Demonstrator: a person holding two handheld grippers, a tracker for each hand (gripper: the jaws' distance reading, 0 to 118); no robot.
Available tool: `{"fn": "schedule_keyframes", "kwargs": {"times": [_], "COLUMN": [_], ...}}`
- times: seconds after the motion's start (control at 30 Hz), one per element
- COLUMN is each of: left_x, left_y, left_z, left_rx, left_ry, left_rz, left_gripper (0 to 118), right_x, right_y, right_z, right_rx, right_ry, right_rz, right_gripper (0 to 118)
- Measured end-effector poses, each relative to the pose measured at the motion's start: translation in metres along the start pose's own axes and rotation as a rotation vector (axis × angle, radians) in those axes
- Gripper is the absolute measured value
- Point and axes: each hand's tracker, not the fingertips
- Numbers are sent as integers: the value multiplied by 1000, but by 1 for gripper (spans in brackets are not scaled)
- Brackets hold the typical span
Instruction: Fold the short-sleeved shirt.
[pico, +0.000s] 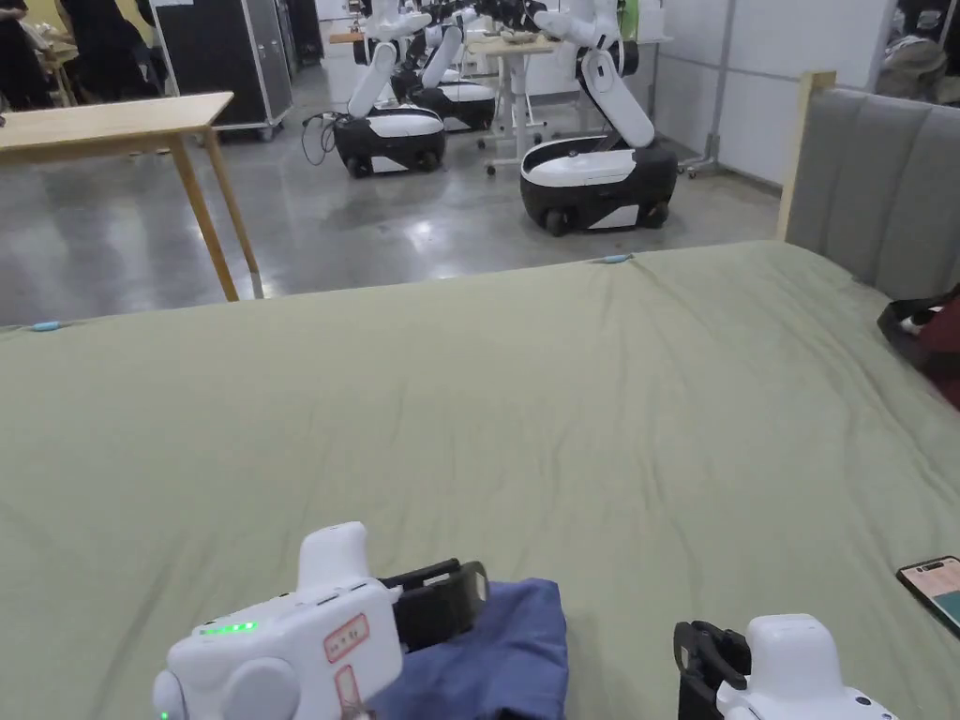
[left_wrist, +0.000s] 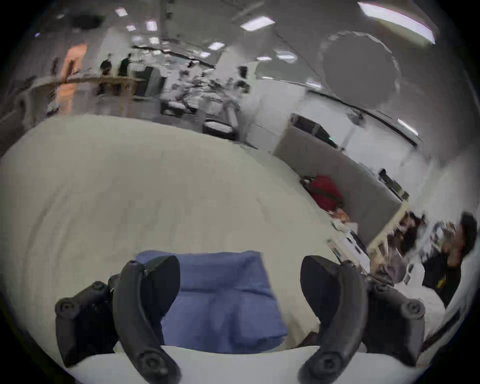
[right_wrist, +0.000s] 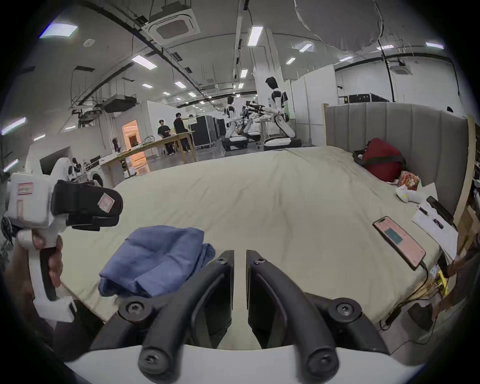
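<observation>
a blue short-sleeved shirt (pico: 497, 647) is seen lying in a compact, bunched bundle on the near edge of a bed (pico: 525, 403) covered by a pale green sheet. the left gripper (left_wrist: 240, 275) is held just above the bundle, its two black fingers (left_wrist: 161, 280) spread wide with the blue cloth visible between and beneath them, nothing being pinched. the right gripper (right_wrist: 239, 262) is held just to the right of the shirt, apart from it, its fingers (right_wrist: 224, 275) drawn almost together with only a narrow slit left between them and nothing caught there. a phone (right_wrist: 398, 241) is seen lying on the sheet well to the right, and a red bag (right_wrist: 380, 159) is set against the grey headboard (pico: 881, 187) at the far right. wheeled white robots (pico: 600, 169) and a wooden desk (pico: 122, 122) are seen on the floor beyond the bed.

whether the bundle is a finished fold or a crumpled heap cannot be told; its uneven layers suggest the shirt is not yet laid out. the step in hand is judged to be the approach to a first grasp. the next move is judged to call for the left fingers to be lowered and closed on an edge of the cloth, and the right fingers to be opened and brought to a second edge, so that the shirt can be spread flat
</observation>
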Motion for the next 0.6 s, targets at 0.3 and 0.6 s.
{"fn": "schedule_keyframes", "kwargs": {"times": [0.3, 0.6], "left_x": [18, 12], "left_y": [-69, -63], "left_z": [-75, -59], "left_rx": [-263, -223], "left_ry": [-202, -256], "left_rz": [145, 172], "left_gripper": [10, 10], "right_x": [3, -13], "right_y": [-3, 6], "right_z": [-4, -30], "right_rx": [-32, -143], "right_ry": [13, 169], "right_rz": [-14, -15], "right_gripper": [11, 11]}}
